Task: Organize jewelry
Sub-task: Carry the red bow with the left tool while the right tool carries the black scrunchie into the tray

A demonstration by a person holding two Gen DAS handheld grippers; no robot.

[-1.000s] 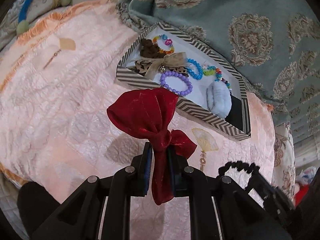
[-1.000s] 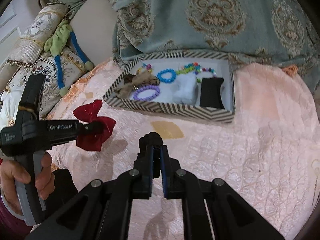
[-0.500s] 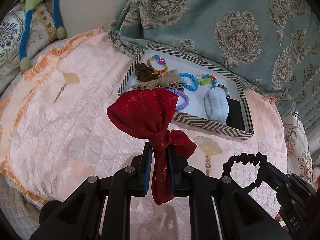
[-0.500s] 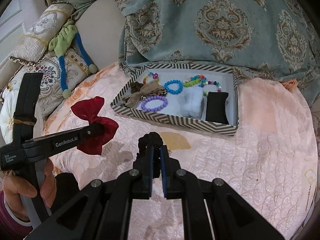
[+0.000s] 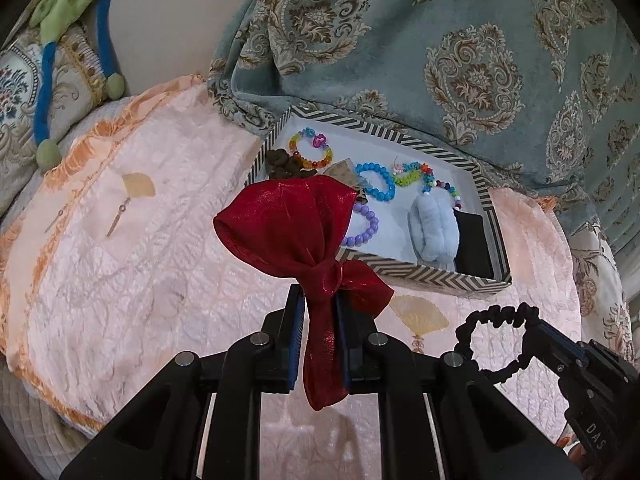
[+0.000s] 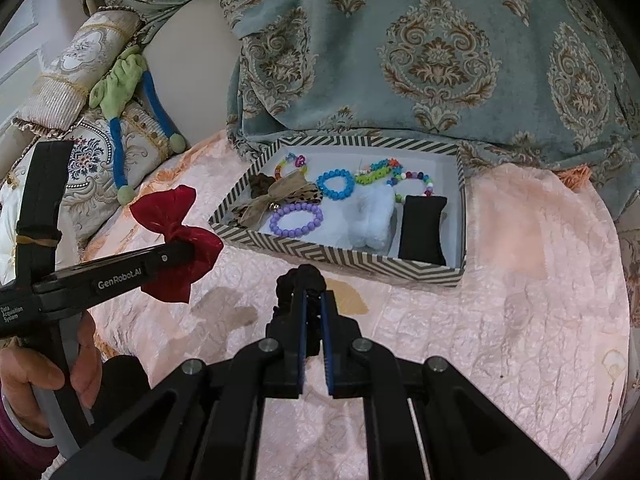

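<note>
Currently left hand-held gripper (image 5: 318,300) pinches the red bow (image 5: 296,224) at its knot, held in the air in front of the box (image 5: 420,274), near its left corner. Right hand-held gripper (image 6: 314,300) is clamped on a black scrunchie (image 5: 496,338), also just in front of the box. Box sits on the bed (image 6: 520,280); inside: bead bracelets (image 6: 296,220), brown bow (image 6: 280,196), black cushion (image 6: 422,228).

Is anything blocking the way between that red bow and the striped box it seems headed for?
Nothing visible does. The red bow, clamped in the left gripper, hangs above bare pink quilt just short of the striped box. Only the box's low near wall lies ahead.
</note>
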